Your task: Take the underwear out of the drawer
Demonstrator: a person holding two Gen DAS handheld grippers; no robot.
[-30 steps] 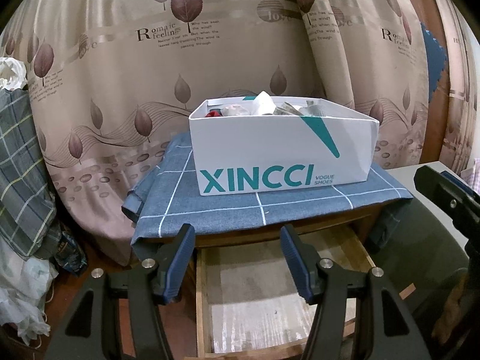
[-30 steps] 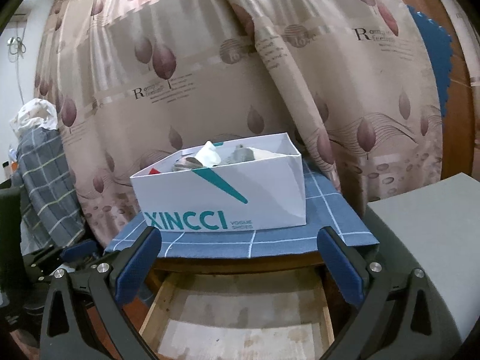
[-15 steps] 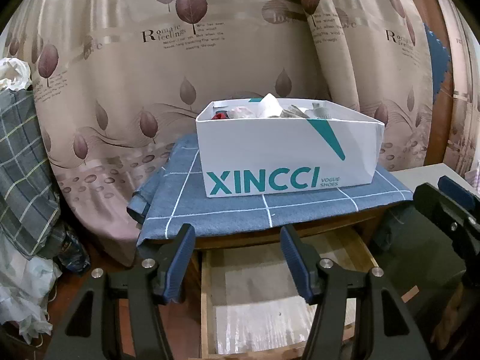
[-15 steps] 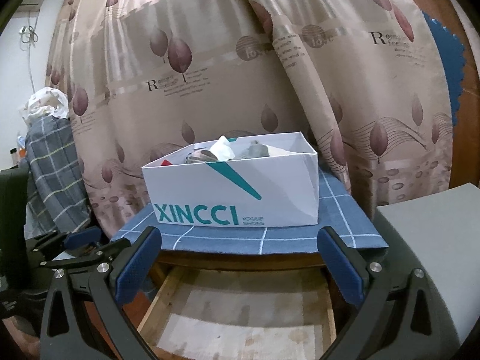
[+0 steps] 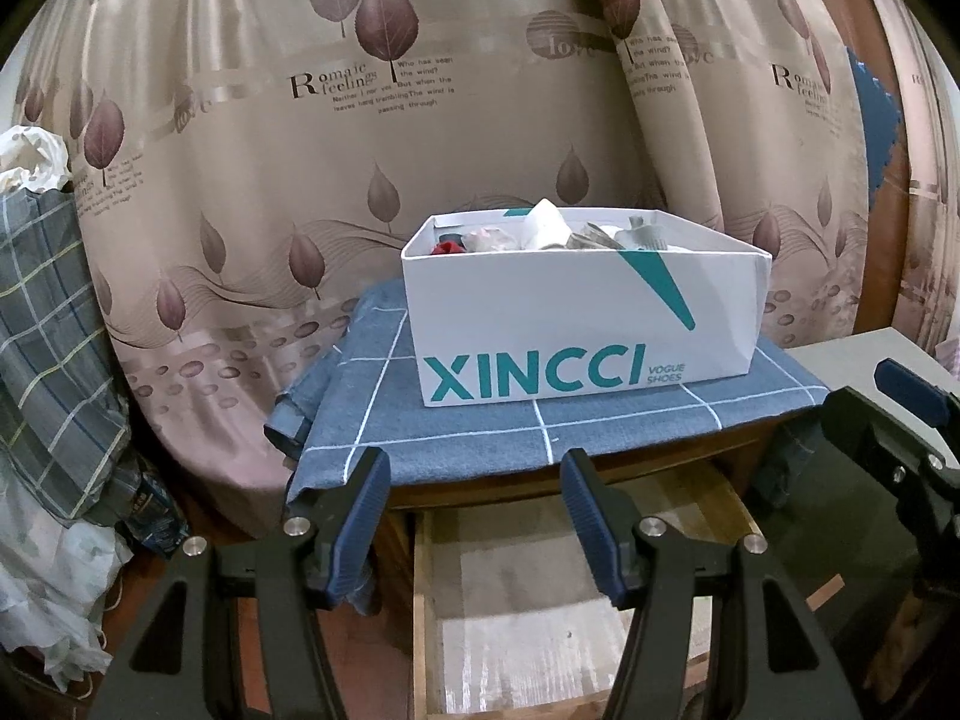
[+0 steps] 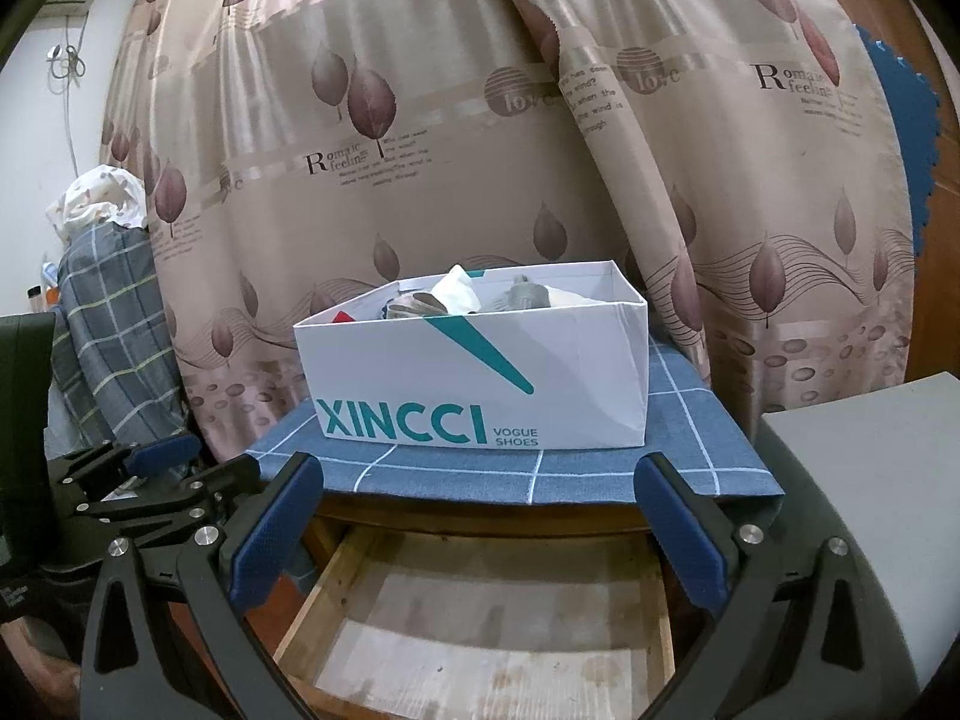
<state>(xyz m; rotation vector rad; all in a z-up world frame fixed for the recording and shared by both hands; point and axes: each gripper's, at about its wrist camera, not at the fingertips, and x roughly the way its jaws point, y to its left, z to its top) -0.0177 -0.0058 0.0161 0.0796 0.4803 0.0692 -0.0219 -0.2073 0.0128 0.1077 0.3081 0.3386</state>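
From my seat I could not make out any underwear for certain: the open drawer below the table showed only a pale, stained lining, and its near end was cut off at the bottom edge of both views. The white XINCCI shoe box on the blue checked cloth held crumpled grey, white and red fabric, mostly hidden behind the box wall, and I could not tell what those pieces were. My left tool had its jaws apart and gripped nothing, above the drawer's left side with the box beyond and higher up. My right tool was spread wider, also gripping nothing, its blue pads framing the drawer opening. A leaf-printed curtain hung behind, a grey block stood just right of the table.
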